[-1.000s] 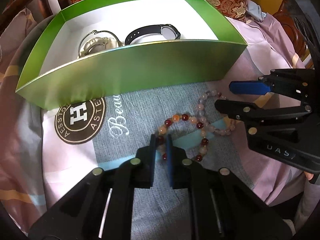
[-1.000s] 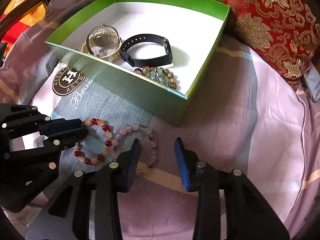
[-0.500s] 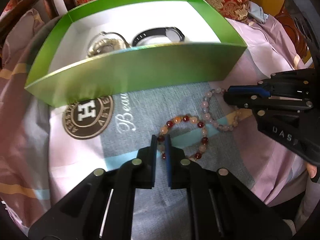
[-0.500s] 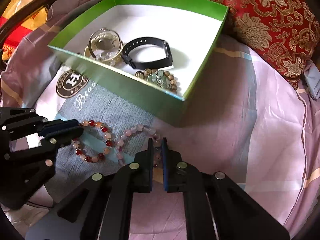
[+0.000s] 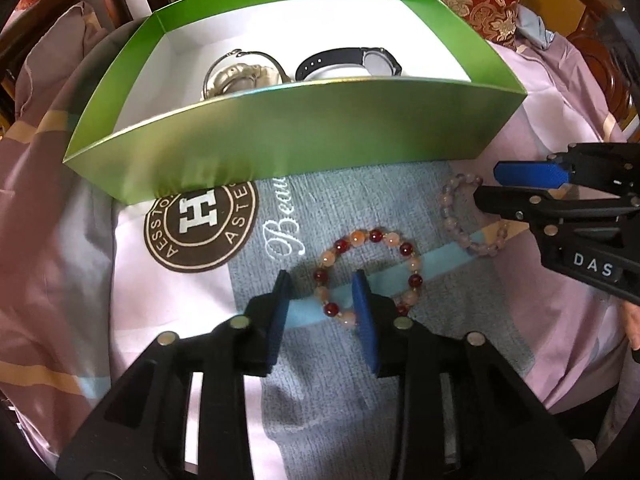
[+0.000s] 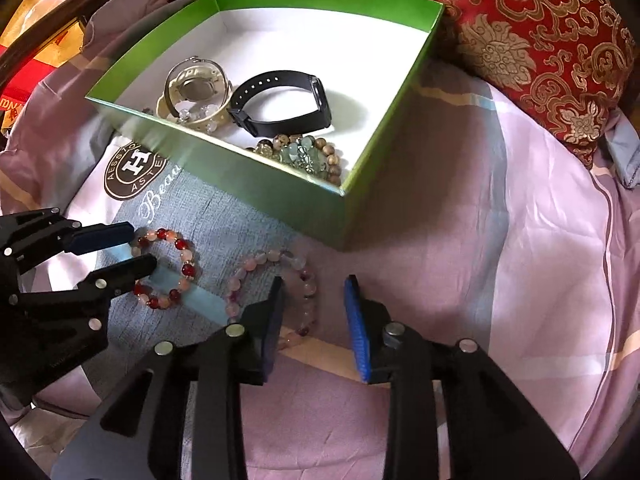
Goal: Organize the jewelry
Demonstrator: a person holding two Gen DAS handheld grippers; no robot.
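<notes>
Both tools now gaping apart after being pinched together half second ago. Left tool (image 5: 322, 300) straddling red bead bracelet (image 5: 370, 274); right tool (image 6: 314, 308) straddling pale bracelet (image 6: 276, 290). Both bracelets lying on bedcover (image 6: 520, 280), near green box (image 6: 280, 188), grasps released, needing redoing.

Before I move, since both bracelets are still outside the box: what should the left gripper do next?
Probably close. The left gripper is open and straddles the near side of the red bracelet, which lies flat on the cloth.
</notes>
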